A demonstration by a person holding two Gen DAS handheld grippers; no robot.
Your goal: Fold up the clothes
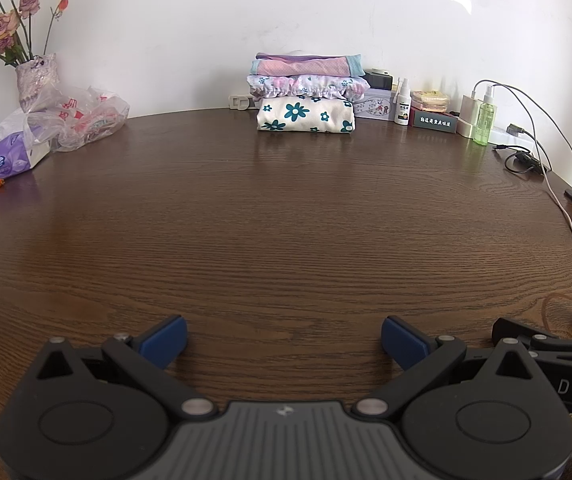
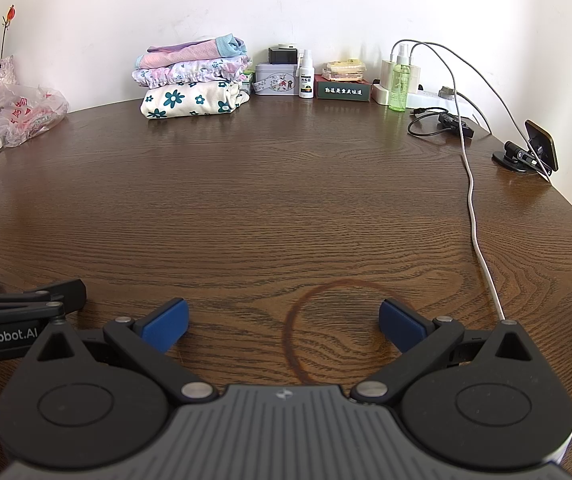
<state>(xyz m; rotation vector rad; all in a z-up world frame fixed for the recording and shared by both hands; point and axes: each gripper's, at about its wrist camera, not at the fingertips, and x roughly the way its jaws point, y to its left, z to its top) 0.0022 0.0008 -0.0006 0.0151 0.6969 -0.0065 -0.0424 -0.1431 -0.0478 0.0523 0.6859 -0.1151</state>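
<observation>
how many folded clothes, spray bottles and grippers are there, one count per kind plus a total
folded clothes: 3, stacked: pink garment on top, ruffled floral garment in the middle, cream garment with teal flowers at the bottom
spray bottles: 2: white spray bottle, green spray bottle
grippers: 2, both open: left gripper, right gripper
total: 7
</observation>
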